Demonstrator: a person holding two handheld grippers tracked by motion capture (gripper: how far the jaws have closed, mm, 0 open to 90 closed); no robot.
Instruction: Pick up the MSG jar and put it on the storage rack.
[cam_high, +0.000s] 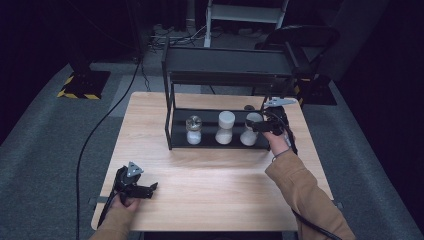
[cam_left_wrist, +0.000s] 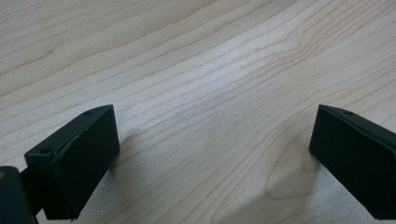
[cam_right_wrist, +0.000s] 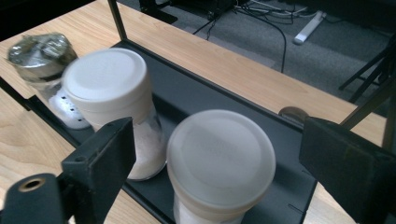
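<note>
With our right tongs (cam_right_wrist: 215, 158) spread wide around the white-lidded jar (cam_right_wrist: 220, 161) at the right end of the rack (cam_high: 172, 131), gripping nothing, we should back out straight without nudging it, while our left tongs (cam_left_wrist: 210, 154) wait open and empty.

A light wooden counter (cam_high: 210, 185) stands on grey carpet (cam_high: 40, 150); a black cable (cam_high: 100, 125) runs across the carpet past the counter's left side; a black stand base with yellow-and-black striped edges (cam_high: 82, 84) sits far left; a white frame (cam_high: 245, 12) rises behind.
</note>
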